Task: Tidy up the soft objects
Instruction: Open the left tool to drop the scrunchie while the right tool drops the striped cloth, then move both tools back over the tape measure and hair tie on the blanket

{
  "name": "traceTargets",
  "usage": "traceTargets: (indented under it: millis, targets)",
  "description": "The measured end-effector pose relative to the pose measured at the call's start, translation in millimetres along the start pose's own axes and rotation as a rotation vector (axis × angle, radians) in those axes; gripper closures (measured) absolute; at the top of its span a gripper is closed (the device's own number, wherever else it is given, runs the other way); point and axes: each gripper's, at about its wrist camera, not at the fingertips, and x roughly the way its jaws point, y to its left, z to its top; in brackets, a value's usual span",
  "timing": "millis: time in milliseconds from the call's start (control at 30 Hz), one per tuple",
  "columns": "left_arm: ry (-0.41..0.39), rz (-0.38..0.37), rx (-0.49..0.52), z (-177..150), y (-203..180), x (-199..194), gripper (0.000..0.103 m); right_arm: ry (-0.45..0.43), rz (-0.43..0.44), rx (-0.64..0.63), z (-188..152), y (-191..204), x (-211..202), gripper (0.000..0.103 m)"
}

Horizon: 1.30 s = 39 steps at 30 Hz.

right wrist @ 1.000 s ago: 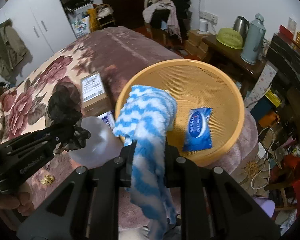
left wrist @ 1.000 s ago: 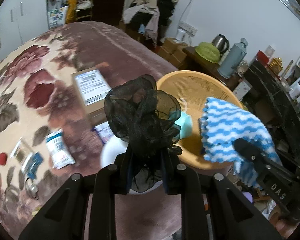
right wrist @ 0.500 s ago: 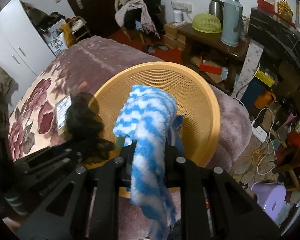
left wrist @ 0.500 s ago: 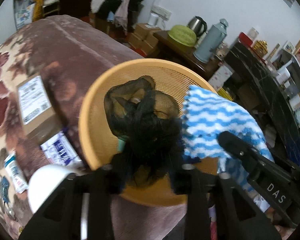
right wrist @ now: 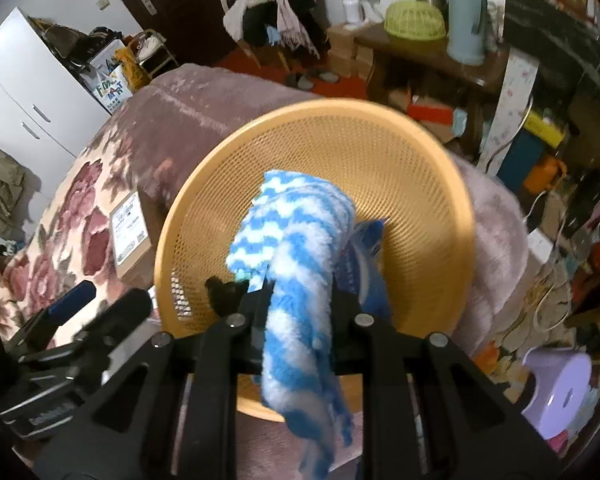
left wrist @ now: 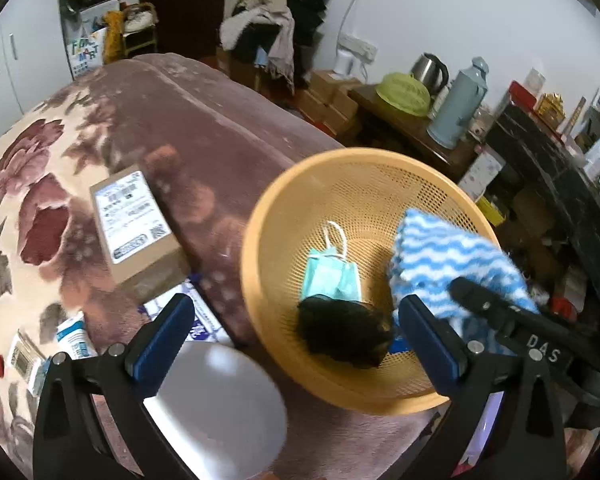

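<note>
In the basket (left wrist: 260, 216), the black mesh (left wrist: 346, 334) now lies released by the opening left gripper (left wrist: 296, 336).

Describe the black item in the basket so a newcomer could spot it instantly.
Find the round orange mesh basket on the floral blanket. Inside, near its front wall, lies a crumpled black mesh bundle, just below a teal face mask. It is the only dark thing there; the striped blue-white cloth hangs above it.
</note>
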Motion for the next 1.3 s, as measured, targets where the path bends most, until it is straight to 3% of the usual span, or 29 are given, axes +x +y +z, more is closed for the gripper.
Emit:
traceTargets:
  millis: [33,67,100,133,600,1300]
  targets:
    - [-0.005,0.001,-0.006,0,4,-2,0.001,0.01,0.012,0.008,-1,0,1,0.053]
    - [-0.009,0.003,-0.012,-1,7,-4,0.001,0.013,0.015,0.013,-2,0,1,0.039]
    - [-0.011,0.006,-0.018,-2,11,-6,0.001,0.008,0.014,0.013,-3,1,1,0.013]
    - [-0.008,0.0,-0.029,-3,16,-7,0.001,-0.003,0.016,0.011,-4,2,-2,0.002]
    - [0.008,0.033,-0.087,-29,52,-20,0.001,-0.001,-0.091,-0.05,-27,18,-10,0.0]
    - [-0.013,0.07,-0.205,-77,136,-74,0.001,-0.001,-0.092,-0.186,-68,91,-22,0.0]
